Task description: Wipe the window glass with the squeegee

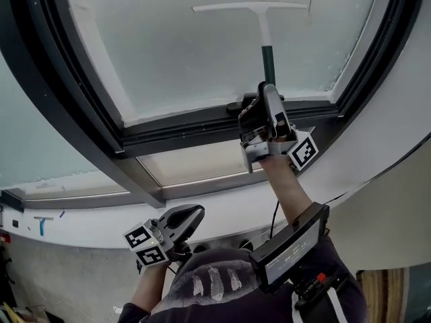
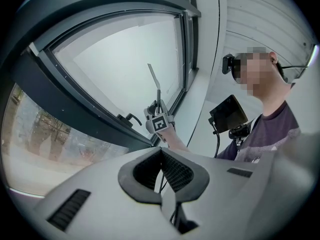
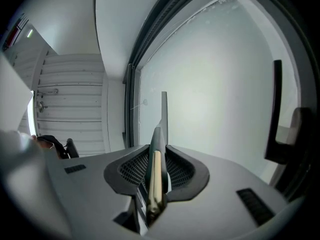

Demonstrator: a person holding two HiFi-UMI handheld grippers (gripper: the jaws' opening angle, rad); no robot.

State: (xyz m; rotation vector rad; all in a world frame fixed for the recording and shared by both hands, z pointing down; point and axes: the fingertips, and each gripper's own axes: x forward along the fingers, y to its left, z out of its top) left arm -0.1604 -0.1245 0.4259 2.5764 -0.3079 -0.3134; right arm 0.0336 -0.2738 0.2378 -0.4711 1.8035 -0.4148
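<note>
So the squeegee (image 1: 264, 25) is up on the window glass (image 1: 168, 59), and it's all in the right tongs (image 1: 264, 91). They're pinching the end of its handle, and in the right gripper view you can see the handle wedged between the pads. The tool sticks straight out ahead of those tongs, so its long axis is just a continuation of the grip. In the head view the handle runs up and down the pane, with the rubber blade across the top of it, lying left to right like a T. The blade end points away from the person, up toward the higher part of the glass, and the grip end sits just beside the lower window frame (image 1: 195, 128). The blade looks like it's lying on the glass, but I can't swear it's actually touching.

The left tongs (image 1: 192, 214) are pressed together with nothing in them, parked low down and well apart from the squeegee, so the right hand is the one doing the work.

My guess is the next stroke pulls along the handle's line, blade square to the pull.
</note>
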